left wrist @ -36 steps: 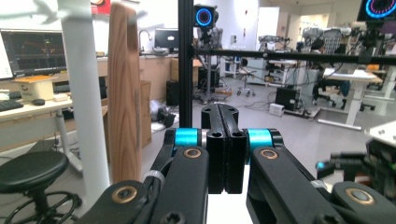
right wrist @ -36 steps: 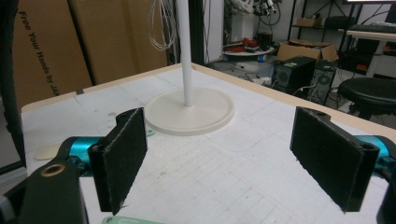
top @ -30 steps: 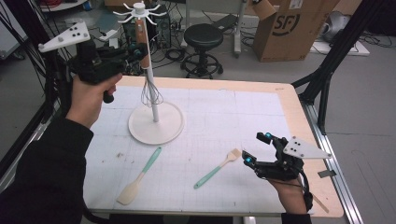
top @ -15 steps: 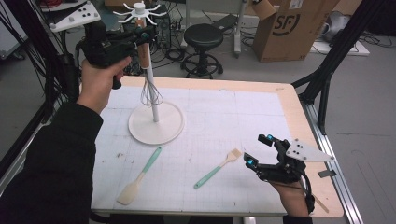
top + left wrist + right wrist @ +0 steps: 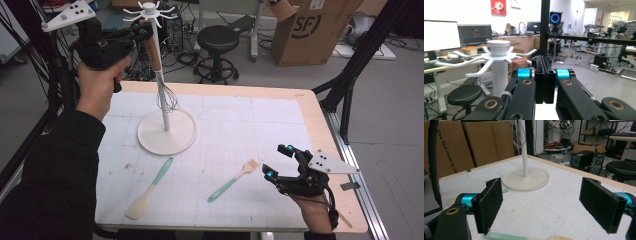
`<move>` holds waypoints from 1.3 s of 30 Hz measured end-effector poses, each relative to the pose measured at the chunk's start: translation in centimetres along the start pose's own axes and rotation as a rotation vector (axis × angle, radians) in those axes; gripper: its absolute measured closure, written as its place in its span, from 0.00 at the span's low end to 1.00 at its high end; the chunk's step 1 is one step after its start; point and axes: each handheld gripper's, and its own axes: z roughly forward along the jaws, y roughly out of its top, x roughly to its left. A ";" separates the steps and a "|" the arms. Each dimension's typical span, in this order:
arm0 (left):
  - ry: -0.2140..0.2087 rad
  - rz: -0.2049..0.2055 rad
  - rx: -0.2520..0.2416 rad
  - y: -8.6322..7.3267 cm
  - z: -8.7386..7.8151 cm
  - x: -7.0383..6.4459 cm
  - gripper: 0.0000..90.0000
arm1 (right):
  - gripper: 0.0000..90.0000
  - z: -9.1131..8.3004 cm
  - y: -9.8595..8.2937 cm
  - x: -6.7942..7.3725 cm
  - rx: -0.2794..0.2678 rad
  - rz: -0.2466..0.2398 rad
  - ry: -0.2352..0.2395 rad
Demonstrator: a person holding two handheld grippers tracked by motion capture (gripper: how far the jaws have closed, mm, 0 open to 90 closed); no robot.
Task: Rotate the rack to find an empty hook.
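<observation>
The white utensil stand (image 5: 165, 95) rises from a round, smooth base on the gridded mat, toward the mat's far left, its thin pole topped by a crown of curved hooks (image 5: 496, 53). A wire whisk (image 5: 166, 97) with a wooden handle hangs against the pole, wire loops just above the base. The left gripper (image 5: 142, 32) is raised beside the hooks, just left of the crown, its jaws pressed flat together with nothing seen between them. Near of the stand lie a spatula (image 5: 150, 189) and a pastry brush (image 5: 233, 180), both with mint-green handles, well apart with bare mat between. The right gripper (image 5: 278, 162) sits right of the brush, near the table's (image 5: 310, 115) wooden right edge, foam-padded jaws spread wide and holding nothing.
</observation>
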 end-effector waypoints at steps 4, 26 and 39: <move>0.017 -0.002 -0.002 0.0 -0.5 0.4 1.00 | 0.20 0.1 0.0 0.1 0.001 -0.001 0.002; -0.050 0.049 0.009 -0.2 -2.3 -1.7 1.00 | 0.20 0.0 0.2 0.3 -0.002 0.000 0.008; 0.027 0.033 0.027 0.2 -0.5 -1.0 1.00 | 0.20 0.0 -0.1 0.3 -0.001 0.004 0.017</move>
